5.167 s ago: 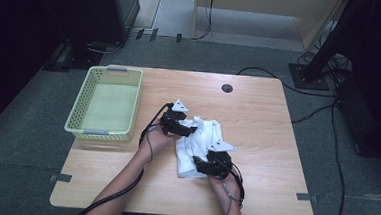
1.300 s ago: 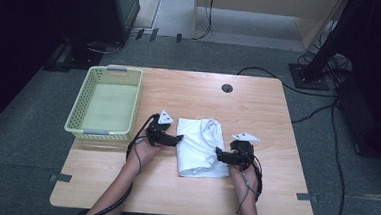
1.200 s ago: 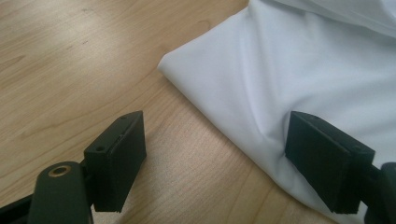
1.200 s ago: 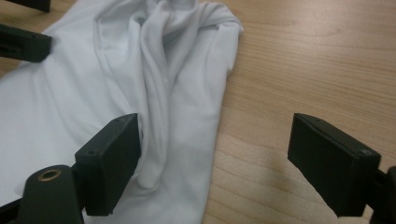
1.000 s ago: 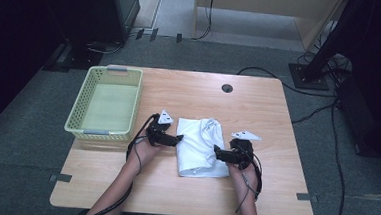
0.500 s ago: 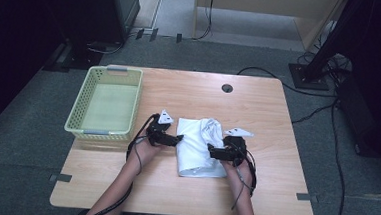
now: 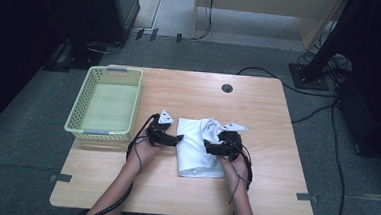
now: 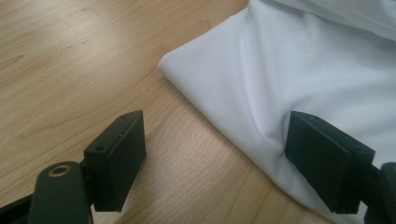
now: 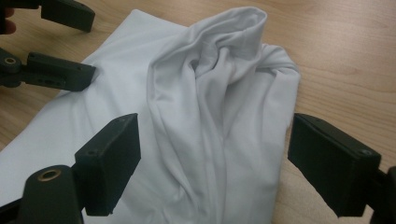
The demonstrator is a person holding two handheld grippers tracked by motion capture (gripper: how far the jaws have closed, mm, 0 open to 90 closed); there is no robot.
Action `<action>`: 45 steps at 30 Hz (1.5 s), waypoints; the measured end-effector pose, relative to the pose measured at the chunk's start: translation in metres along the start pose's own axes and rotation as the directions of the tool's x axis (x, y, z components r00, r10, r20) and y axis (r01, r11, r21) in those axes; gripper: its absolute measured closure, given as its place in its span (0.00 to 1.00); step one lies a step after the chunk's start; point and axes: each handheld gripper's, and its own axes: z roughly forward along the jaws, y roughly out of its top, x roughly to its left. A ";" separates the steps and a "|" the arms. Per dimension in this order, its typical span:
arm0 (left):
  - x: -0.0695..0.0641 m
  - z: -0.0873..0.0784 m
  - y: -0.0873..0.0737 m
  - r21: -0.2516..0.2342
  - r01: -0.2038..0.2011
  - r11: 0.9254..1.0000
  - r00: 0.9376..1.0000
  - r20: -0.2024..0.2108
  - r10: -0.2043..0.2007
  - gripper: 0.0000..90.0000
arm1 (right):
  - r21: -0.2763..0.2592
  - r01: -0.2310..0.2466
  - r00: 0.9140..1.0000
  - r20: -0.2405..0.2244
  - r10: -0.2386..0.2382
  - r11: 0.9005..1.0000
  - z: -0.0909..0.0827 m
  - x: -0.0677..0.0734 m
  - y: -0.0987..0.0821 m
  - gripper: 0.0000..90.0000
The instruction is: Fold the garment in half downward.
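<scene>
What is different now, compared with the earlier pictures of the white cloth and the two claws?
The right claw moved left, from the bare table onto the white cloth, jaws open around its bunched folds. About five seconds ago the cloth was rumpled; now it lies folded. The left claw stayed at its left edge; the basket did not move.

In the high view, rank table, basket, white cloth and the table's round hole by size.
1. table
2. basket
3. white cloth, clearly smaller than the basket
4. round hole, smallest by far
</scene>
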 end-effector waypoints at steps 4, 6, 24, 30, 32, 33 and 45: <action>0.000 0.000 0.000 0.001 0.000 1.000 1.000 -0.001 0.000 0.23 | 0.003 0.018 1.000 0.016 -0.018 1.000 0.004 0.002 0.004 0.19; 0.000 0.000 0.000 0.000 0.000 1.000 1.000 -0.001 0.000 0.23 | 0.005 0.020 1.000 0.013 -0.020 1.000 0.006 0.003 0.005 0.19; 0.000 0.000 0.000 0.000 0.000 1.000 1.000 0.000 0.000 0.23 | 0.020 0.057 0.998 0.019 -0.057 0.998 0.029 0.005 0.021 0.19; 0.000 0.000 0.000 0.001 0.000 1.000 1.000 0.000 0.000 0.23 | 0.027 0.038 0.999 0.028 -0.039 0.999 0.035 -0.003 0.020 0.19; 0.000 0.000 0.000 0.000 0.000 1.000 1.000 0.000 0.000 0.23 | 0.029 0.028 0.999 0.035 -0.029 0.999 0.036 -0.007 0.020 0.19; 0.000 0.000 0.000 0.000 0.000 1.000 1.000 -0.001 0.000 0.23 | 0.029 0.027 0.999 0.037 -0.028 0.999 0.037 -0.008 0.020 0.19; -0.001 0.000 0.000 0.001 0.001 1.000 1.000 -0.001 -0.001 0.23 | 0.037 0.004 0.997 0.074 -0.006 0.999 0.035 -0.025 0.020 0.20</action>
